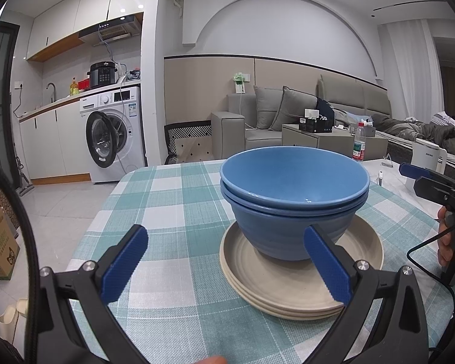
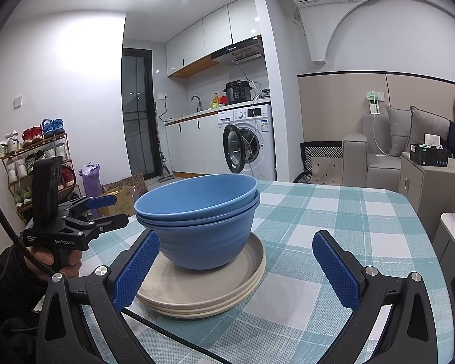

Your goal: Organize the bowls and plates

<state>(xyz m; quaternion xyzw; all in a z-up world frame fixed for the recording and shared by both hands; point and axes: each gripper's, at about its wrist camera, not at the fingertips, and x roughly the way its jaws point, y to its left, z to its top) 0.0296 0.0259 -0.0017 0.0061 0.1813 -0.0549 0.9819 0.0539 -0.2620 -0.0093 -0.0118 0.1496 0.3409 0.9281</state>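
Observation:
Three blue bowls [image 1: 291, 209] are nested in a stack on top of a stack of beige plates [image 1: 276, 285] on the checked tablecloth. The same bowls [image 2: 200, 221] and plates [image 2: 203, 288] show in the right wrist view. My left gripper [image 1: 224, 264] is open and empty, just in front of the stack and a little to its left. My right gripper [image 2: 236, 267] is open and empty, in front of the stack and a little to its right. Each gripper shows in the other's view: the right one [image 1: 433, 182] at the far right, the left one [image 2: 85, 212] at the left.
The green and white checked tablecloth [image 1: 173, 200] covers the table. A water bottle [image 1: 359, 146] and a white kettle [image 1: 426, 154] stand on a marble surface at the back right. A black cable [image 2: 173, 330] lies across the cloth by the plates.

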